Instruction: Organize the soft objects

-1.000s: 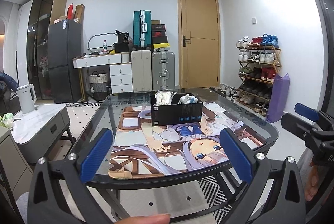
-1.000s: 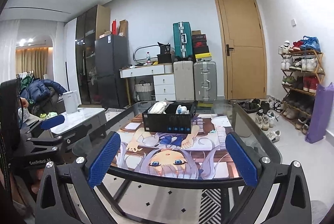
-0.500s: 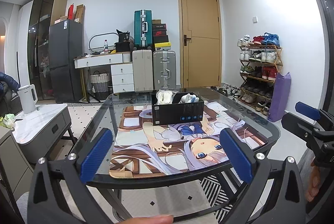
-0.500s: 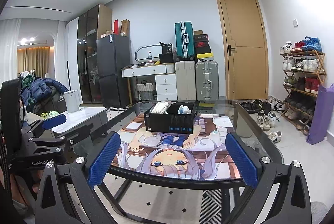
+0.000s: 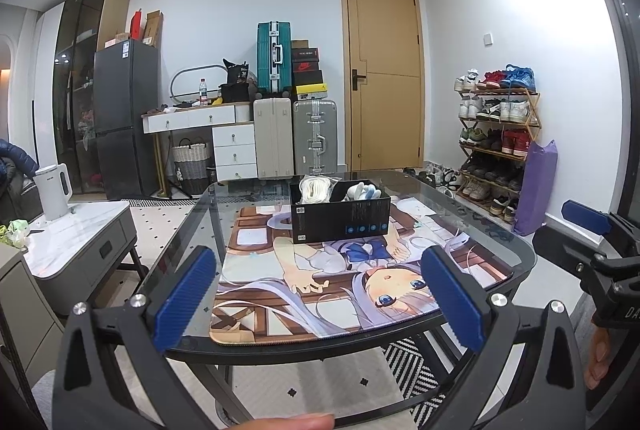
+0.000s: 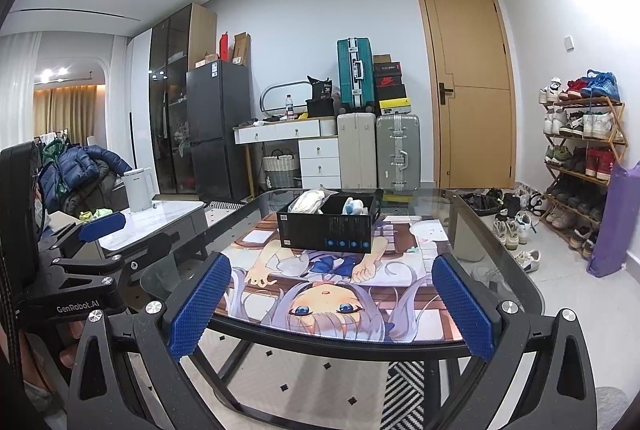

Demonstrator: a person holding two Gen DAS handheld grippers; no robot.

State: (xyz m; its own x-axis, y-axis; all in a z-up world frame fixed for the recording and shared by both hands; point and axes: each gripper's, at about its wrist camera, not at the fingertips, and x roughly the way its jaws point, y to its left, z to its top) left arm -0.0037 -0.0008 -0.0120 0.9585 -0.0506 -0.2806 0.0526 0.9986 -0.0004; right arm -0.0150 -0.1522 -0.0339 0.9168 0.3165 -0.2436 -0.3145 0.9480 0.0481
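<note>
Left gripper [image 5: 320,294] and right gripper [image 6: 330,304] both spread wide, empty, held short of the glass table [image 5: 520,250] — black box [image 5: 340,220] on the printed mat [image 5: 280,294] holds cream bundle [image 5: 316,189] and white-blue soft item [image 5: 362,191].

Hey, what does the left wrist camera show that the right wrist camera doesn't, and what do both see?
Only the left wrist view shows the right hand-held gripper at its right edge. Only the right wrist view shows the left hand-held gripper, a blue jacket and the curtained room behind. Both show the open black box holding white soft items on the printed mat, plus the glass table, suitcases and shoe rack.
</note>
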